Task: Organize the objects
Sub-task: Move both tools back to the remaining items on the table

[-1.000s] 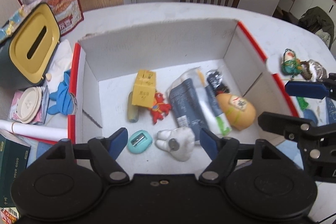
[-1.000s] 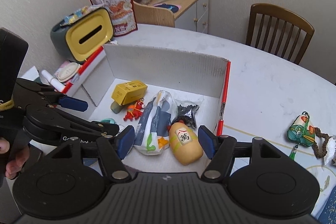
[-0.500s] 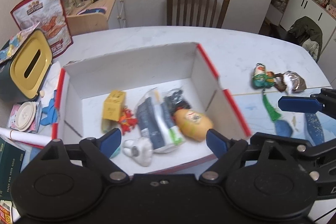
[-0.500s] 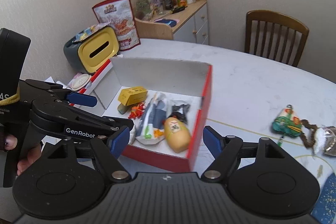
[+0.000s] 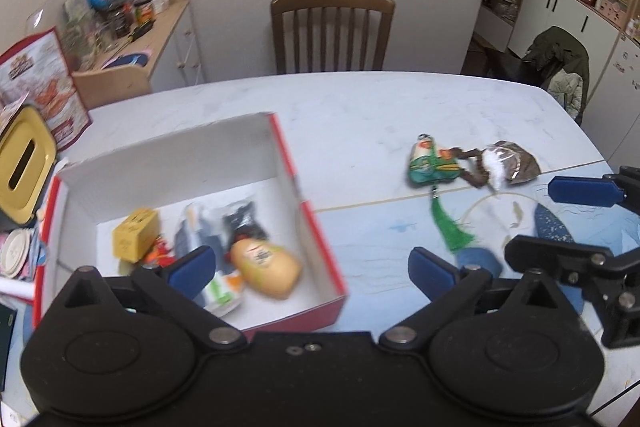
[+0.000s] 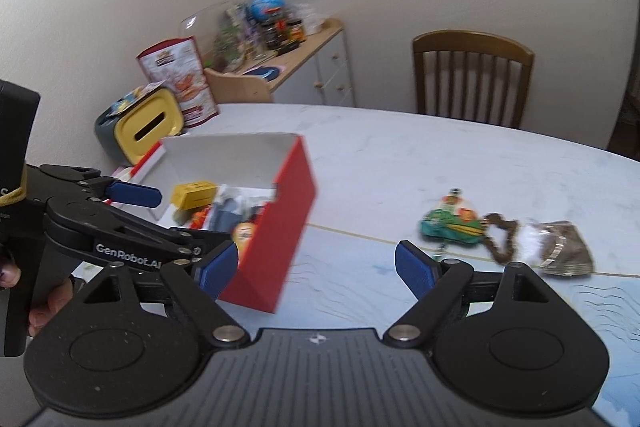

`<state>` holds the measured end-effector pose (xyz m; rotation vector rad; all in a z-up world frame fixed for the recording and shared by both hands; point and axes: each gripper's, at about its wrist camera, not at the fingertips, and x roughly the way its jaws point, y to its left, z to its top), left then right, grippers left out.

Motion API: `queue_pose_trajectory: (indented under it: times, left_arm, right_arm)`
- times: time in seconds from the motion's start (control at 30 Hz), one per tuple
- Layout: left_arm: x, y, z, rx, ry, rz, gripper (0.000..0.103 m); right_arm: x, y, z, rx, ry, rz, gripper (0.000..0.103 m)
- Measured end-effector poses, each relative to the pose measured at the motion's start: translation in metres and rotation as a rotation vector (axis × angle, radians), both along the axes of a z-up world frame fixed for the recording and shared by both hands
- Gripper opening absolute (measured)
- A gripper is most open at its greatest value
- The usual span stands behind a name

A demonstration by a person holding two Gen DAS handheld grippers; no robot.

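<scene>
A red and white box stands on the table and holds a yellow carton, a tan oval toy, a black packet and a pouch. Right of it lie a green tasselled charm and a brown wrapped packet. My left gripper hovers above the box's near right corner, jaws opening, nothing between them. My right gripper hangs over the table between the box and the charm, jaws also opening and empty. The brown packet lies beyond its right finger.
A yellow-lidded tissue box and a snack bag stand left of the box. A wooden chair is at the table's far side, a cluttered side cabinet beside it. A blue patterned mat covers the near table.
Both grippers have drawn back and up from the box and swung right. Their jaws have widened. The charm and brown packet now sit nearer the middle of both views.
</scene>
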<state>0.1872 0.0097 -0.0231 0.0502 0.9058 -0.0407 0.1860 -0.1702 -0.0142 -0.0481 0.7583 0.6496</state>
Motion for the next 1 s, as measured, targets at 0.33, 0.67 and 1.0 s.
queue_pose_trajectory:
  times: [0.33,0.67,1.0]
  left_arm:
    - [0.027,-0.057,-0.013,-0.017,0.006,-0.026,0.103]
    - [0.070,-0.097,-0.039,-0.103,0.024,0.011,0.103]
    - [0.114,-0.132,-0.070,-0.065,0.044,0.021,0.103]
  right_arm:
    - [0.025,-0.087,-0.014,-0.016,-0.002,-0.136,0.091]
    - [0.065,-0.151,-0.035,-0.076,-0.034,-0.239,0.097]
    - [0.130,-0.190,-0.074,-0.106,0.016,-0.296,0.096]
